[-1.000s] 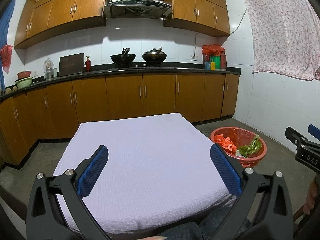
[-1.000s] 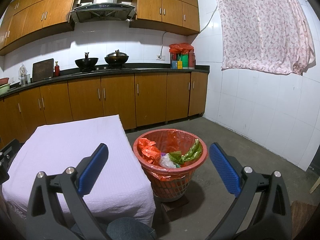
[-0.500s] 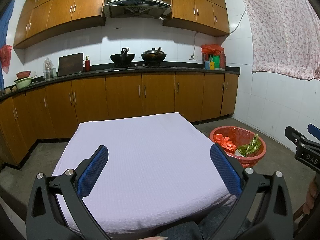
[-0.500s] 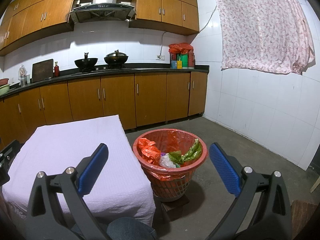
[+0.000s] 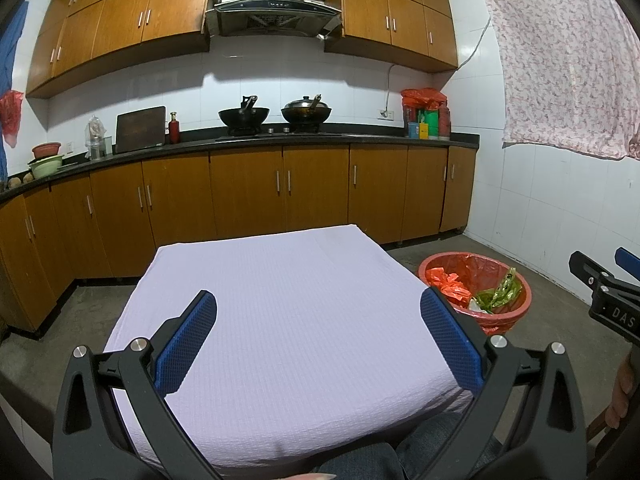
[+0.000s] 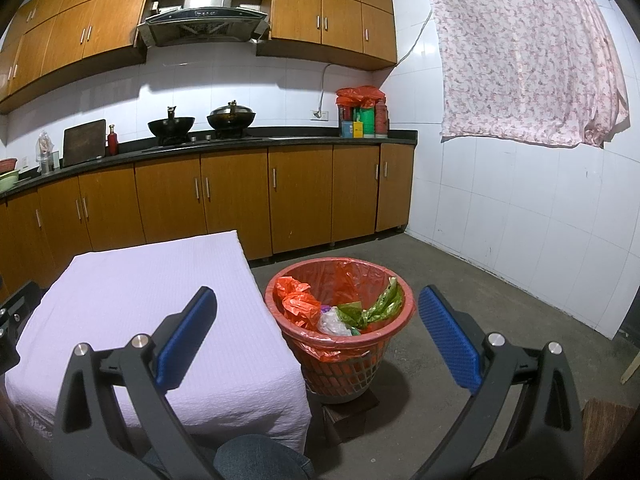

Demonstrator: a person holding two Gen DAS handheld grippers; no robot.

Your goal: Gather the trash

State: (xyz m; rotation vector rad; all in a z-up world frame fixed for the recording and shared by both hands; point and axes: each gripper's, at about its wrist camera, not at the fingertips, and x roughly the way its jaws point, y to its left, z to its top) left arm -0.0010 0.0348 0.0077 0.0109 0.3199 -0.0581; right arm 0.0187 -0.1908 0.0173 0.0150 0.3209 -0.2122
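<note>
Left hand-held gripper [image 5: 318, 330]: jaws spread wide, nothing between them, hovering over the desk [image 5: 280, 320]. Pads [image 5: 186, 344] are blue with a fine knurled texture, on matte black angular arms with silver bolts.

Right hand-held gripper [image 6: 318, 330]: same build, jaws also wide apart and empty, aimed at the trash basket [image 6: 340, 360].

Desk is covered by a pale lilac cloth with a waffle-weave texture; its top is flat and bare.

Trash basket sits on the concrete floor [image 6: 460, 300] just beside the desk's right edge. It is round, tapered, red plastic with a lattice wall, lined with a thin red bag. Inside: crumpled orange-red plastic bag [image 6: 296, 304], shiny green wrapper [image 6: 380, 306], clear crinkled film [image 6: 332, 322].

A person's denim-clad knee [image 6: 256, 456] shows at the bottom edge.
</note>
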